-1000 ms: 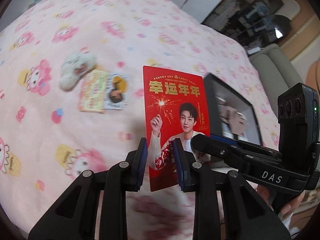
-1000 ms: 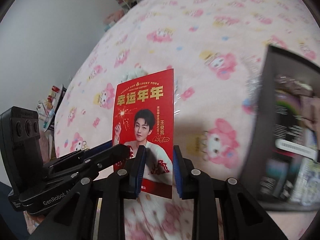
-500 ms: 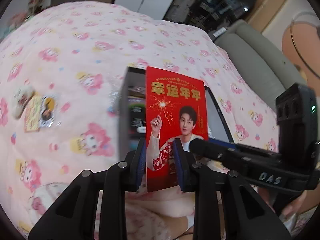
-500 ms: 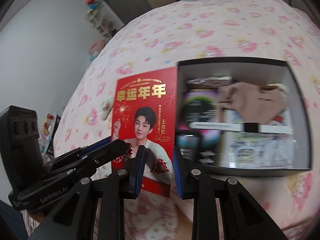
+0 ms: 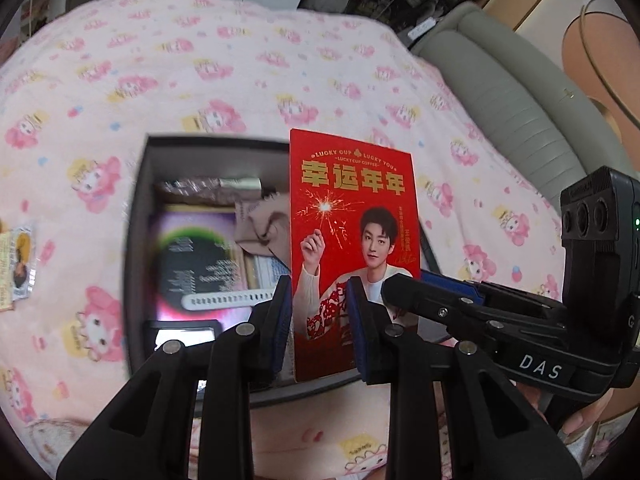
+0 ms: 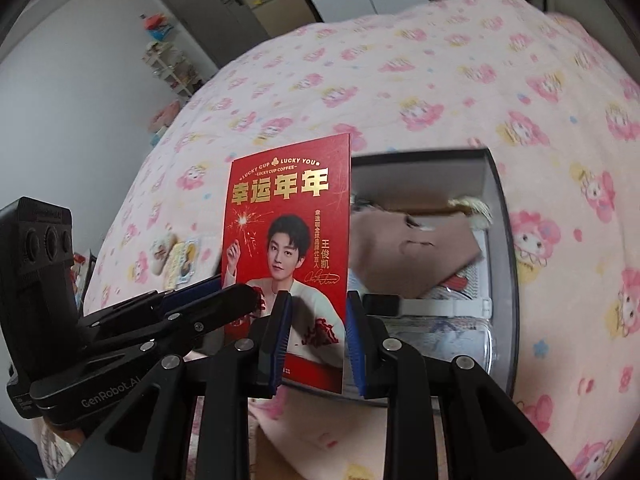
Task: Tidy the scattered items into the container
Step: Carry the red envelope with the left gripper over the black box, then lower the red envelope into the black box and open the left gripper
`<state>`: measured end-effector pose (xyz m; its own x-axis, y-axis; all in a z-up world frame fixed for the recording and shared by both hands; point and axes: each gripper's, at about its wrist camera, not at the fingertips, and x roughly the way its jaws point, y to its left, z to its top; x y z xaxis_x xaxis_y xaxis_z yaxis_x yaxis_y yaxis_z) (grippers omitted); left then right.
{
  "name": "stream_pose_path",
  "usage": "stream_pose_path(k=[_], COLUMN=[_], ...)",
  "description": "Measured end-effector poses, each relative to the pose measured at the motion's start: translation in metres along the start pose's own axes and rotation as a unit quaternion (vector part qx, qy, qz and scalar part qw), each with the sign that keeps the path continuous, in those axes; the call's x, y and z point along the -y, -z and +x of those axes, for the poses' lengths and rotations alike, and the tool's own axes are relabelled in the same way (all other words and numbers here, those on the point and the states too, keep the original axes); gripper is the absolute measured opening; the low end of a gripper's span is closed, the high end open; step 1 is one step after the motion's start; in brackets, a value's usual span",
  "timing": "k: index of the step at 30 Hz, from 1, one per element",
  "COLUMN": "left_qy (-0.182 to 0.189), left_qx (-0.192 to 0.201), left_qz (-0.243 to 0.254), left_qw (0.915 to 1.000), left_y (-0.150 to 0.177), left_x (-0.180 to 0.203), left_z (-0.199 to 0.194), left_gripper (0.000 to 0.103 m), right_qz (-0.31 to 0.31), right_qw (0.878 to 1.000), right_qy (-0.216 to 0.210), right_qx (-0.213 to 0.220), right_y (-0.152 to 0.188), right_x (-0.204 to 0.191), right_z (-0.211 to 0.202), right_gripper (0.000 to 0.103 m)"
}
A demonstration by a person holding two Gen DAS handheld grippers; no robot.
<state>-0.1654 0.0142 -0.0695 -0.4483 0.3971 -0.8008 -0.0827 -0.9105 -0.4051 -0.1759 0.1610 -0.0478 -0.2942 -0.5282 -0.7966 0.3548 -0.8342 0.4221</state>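
Note:
A red card (image 5: 352, 208) with gold characters and a printed portrait stands upright, held low down from both sides. My left gripper (image 5: 320, 308) is shut on its lower left part; in the right wrist view it (image 6: 236, 300) comes in from the left. My right gripper (image 6: 318, 312) is shut on the lower right part, and its tips (image 5: 400, 284) show at the card's right edge. Behind and below the card lies an open dark box (image 5: 136, 240), seen again in the right wrist view (image 6: 504, 240). It holds a purple booklet, a white strap, a brown cloth and papers.
The box rests on a pink cartoon-print bedspread (image 5: 200, 80). Small picture cards (image 5: 20, 264) lie left of the box, beside a pale plush toy (image 6: 162, 254). A grey sofa (image 5: 500, 92) borders the bed on the right. A wardrobe (image 6: 208, 12) stands beyond the bed.
Both grippers have carried the red card sideways from above the bare bedspread to above the open box. The loose cards and plush toy have slid away to the left edge.

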Motion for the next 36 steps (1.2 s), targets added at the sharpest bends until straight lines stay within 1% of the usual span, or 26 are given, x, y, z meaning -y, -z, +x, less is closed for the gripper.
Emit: stream_pose_path(k=[4,6,9,15,18,20,24,27,31,33,36], left_qy=[0.018,0.021,0.018,0.006,0.009,0.004,-0.018,-0.019,-0.022,-0.013,0.001], left_qx=[-0.033,-0.043,-0.052,-0.083,-0.098,-0.102,-0.109,-0.112,-0.115,-0.102,-0.074], left_qz=[-0.02,-0.026,-0.022,-0.028,-0.043,-0.045,-0.038,-0.035,-0.029,-0.038,-0.071], left_qw=[0.9991,0.9985,0.9982,0.9961,0.9943,0.9937,0.9932,0.9929,0.9927,0.994,0.9947], left_y=[0.004,0.006,0.009,0.015,0.02,0.023,0.028,0.03,0.029,0.029,0.028], left_x=[-0.005,-0.006,-0.002,-0.004,-0.011,-0.013,-0.012,-0.01,-0.007,-0.007,-0.016], left_z=[0.029,0.04,0.051,0.075,0.085,0.089,0.095,0.094,0.09,0.083,0.073], left_gripper=[0.026,0.027,0.027,0.027,0.028,0.027,0.027,0.027,0.031,0.031,0.031], right_qz=[0.021,0.025,0.039,0.051,0.059,0.06,0.042,0.029,0.004,-0.002,0.008], right_qw=[0.999,0.999,0.998,0.994,0.991,0.99,0.987,0.985,0.978,0.978,0.98], right_qy=[0.01,0.018,0.029,0.056,0.062,0.068,0.099,0.126,0.179,0.186,0.183], right_qx=[-0.023,-0.032,-0.045,-0.082,-0.102,-0.111,-0.118,-0.115,-0.103,-0.096,-0.082], right_y=[0.006,0.007,0.007,0.01,0.012,0.014,0.017,0.019,0.02,0.021,0.021], right_x=[0.023,0.03,0.04,0.051,0.057,0.059,0.055,0.052,0.049,0.047,0.05], right_z=[0.018,0.023,0.031,0.051,0.063,0.068,0.074,0.075,0.072,0.069,0.061], right_gripper=[0.023,0.023,0.023,0.023,0.024,0.024,0.024,0.023,0.023,0.023,0.023])
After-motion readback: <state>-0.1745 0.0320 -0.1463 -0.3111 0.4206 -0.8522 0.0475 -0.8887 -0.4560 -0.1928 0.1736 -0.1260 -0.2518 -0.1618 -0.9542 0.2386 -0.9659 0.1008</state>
